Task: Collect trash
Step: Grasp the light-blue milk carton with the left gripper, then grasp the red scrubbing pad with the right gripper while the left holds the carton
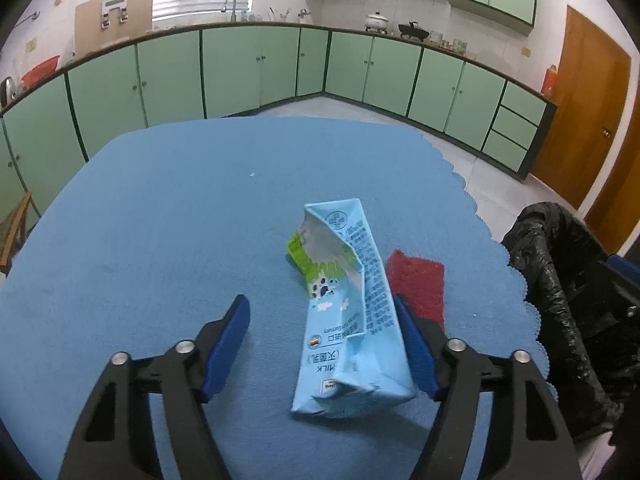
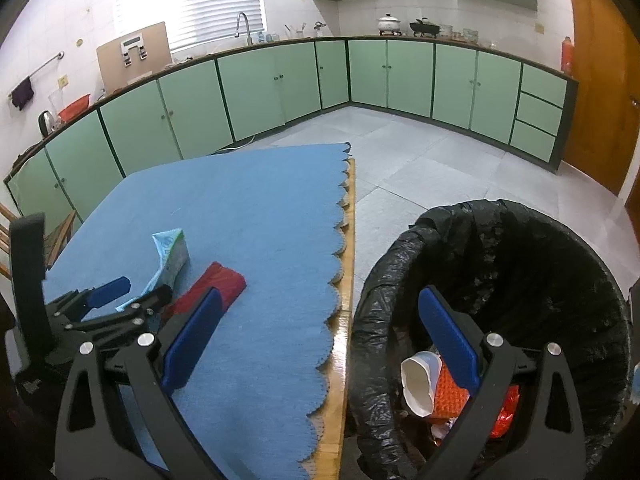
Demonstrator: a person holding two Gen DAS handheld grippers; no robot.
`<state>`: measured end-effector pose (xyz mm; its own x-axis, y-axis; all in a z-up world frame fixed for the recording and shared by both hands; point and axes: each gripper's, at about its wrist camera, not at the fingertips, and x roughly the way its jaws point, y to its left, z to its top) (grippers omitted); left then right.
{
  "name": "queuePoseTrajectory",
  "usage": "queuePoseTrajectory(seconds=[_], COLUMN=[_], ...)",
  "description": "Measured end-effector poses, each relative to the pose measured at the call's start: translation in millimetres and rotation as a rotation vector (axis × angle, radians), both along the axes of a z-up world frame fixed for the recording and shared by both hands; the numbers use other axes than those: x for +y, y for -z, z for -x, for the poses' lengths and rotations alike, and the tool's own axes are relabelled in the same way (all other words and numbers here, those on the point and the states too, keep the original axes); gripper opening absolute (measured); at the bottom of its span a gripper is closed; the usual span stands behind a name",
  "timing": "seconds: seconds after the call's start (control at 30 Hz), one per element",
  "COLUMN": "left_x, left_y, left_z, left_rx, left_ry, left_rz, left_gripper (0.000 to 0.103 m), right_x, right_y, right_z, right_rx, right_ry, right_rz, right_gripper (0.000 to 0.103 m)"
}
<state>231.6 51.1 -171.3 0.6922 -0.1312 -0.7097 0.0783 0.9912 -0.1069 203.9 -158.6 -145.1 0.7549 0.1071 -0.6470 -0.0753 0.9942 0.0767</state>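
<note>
While the right gripper (image 2: 316,336) hangs spread and empty over the bin (image 2: 560,264), the left gripper (image 1: 320,312) straddles, fingers apart, the milk carton (image 1: 348,320) at its 1 o'clock, apparently ready to pinch.

— Where's the milk carton (image 1: 348,312)?
— Lying on the tablecloth (image 1: 160,220), between the left gripper (image 1: 320,308) fingers, against the right-hand one.
— And the flat packet (image 1: 418,284)?
— Just right of the carton, partly behind it.
— The trash bin (image 2: 520,248)?
— Beside the table's right edge, paper cup (image 2: 418,382) inside, right gripper (image 2: 320,300) spread over its near rim.
</note>
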Motion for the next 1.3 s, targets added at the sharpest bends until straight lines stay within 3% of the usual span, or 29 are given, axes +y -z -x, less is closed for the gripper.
queuePoseTrajectory(seconds=[0.2, 0.4, 0.47, 0.5, 0.9, 1.3], left_x=[28.1, 25.5, 19.4, 16.2, 48.8, 113.8], left_y=[-7.4, 2.4, 7.0, 7.7, -19.9, -16.9], left_z=[10.2, 6.4, 5.1, 4.3, 23.0, 33.5], left_rx=[-0.006, 0.021, 0.026, 0.027, -0.073, -0.056], left_ry=[-0.028, 0.001, 0.027, 0.033, -0.033, -0.146], left_rz=[0.047, 0.073, 0.084, 0.087, 0.046, -0.014], left_gripper=[0.049, 0.046, 0.033, 0.031, 0.03, 0.03], right_x=[14.8, 32.1, 34.1, 34.8, 56.9, 116.3], right_y=[1.6, 1.6, 0.5, 0.0, 7.6, 43.8], right_z=[-1.9, -2.1, -1.9, -1.6, -8.5, -32.8], right_rx=[0.003, 0.007, 0.008, 0.008, 0.022, 0.096], right_ry=[-0.03, -0.055, -0.059, -0.06, -0.072, -0.017], right_rz=[-0.003, 0.004, 0.009, 0.012, 0.012, 0.059], right_gripper=[0.096, 0.096, 0.096, 0.096, 0.095, 0.091])
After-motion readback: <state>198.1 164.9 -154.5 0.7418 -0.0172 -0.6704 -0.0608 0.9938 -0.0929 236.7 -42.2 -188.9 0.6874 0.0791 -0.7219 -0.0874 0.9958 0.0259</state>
